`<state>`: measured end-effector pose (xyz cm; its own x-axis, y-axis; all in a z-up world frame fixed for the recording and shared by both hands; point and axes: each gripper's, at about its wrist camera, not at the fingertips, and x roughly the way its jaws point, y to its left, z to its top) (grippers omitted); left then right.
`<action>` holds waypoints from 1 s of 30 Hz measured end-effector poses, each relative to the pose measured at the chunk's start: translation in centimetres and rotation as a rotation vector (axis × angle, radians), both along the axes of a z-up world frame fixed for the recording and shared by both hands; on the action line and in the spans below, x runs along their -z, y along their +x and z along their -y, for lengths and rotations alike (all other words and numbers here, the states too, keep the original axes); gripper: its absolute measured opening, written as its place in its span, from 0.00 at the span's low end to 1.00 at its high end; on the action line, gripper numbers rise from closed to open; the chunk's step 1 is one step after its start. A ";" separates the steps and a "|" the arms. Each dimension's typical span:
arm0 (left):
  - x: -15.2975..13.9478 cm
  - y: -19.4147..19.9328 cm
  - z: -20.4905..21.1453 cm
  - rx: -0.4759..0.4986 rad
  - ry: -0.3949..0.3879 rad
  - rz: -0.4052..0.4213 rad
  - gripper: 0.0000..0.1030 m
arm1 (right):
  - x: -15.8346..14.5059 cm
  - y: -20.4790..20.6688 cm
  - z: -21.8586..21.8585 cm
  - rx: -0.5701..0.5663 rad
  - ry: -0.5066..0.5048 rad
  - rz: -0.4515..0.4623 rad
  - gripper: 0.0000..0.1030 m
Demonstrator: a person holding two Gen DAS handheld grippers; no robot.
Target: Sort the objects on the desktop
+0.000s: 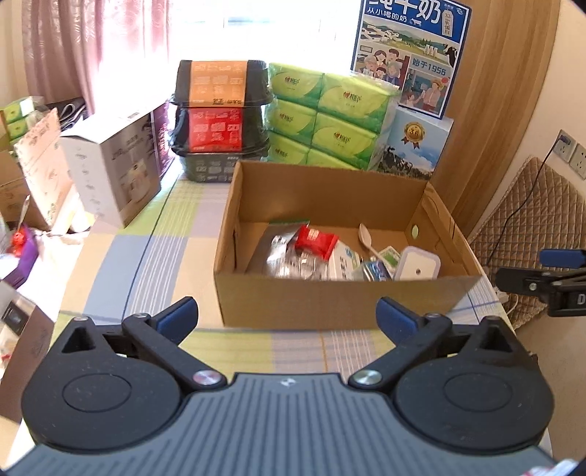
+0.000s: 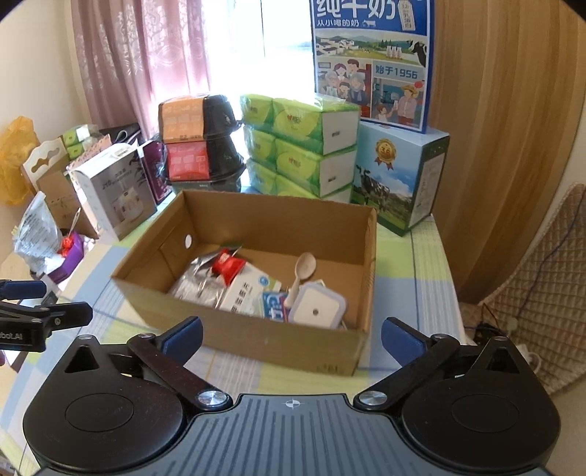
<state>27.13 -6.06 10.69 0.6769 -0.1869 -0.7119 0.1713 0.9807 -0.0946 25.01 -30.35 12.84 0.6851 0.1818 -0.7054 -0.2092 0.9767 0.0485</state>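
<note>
Right wrist view: spoon [image 2: 301, 271] in cardboard box [image 2: 256, 340], bowl pointing away.

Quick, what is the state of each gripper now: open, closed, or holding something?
Left gripper: open, holding nothing, in front of the cardboard box.
Right gripper: open, holding nothing, facing the same box.

Black claw [image 1: 287, 316], blue fingertips [image 1: 175, 316]

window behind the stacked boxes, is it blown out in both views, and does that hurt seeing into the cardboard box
Left wrist view: window blown out white, washing over the noodle bowls. Right wrist view: same glare. Cardboard box contents stay evenly lit and readable in both.
</note>
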 end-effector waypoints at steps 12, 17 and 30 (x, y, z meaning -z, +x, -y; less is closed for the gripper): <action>-2.4 -8.4 0.6 -0.035 -0.017 0.011 0.99 | -2.2 -9.1 0.7 0.066 0.015 -0.009 0.98; -2.8 -11.9 1.3 -0.034 0.019 0.018 0.99 | -2.3 -12.5 1.9 0.132 0.085 -0.044 0.98; -2.7 -19.0 2.5 -0.032 0.006 0.025 0.99 | -1.6 -21.1 3.6 0.176 0.113 -0.047 0.98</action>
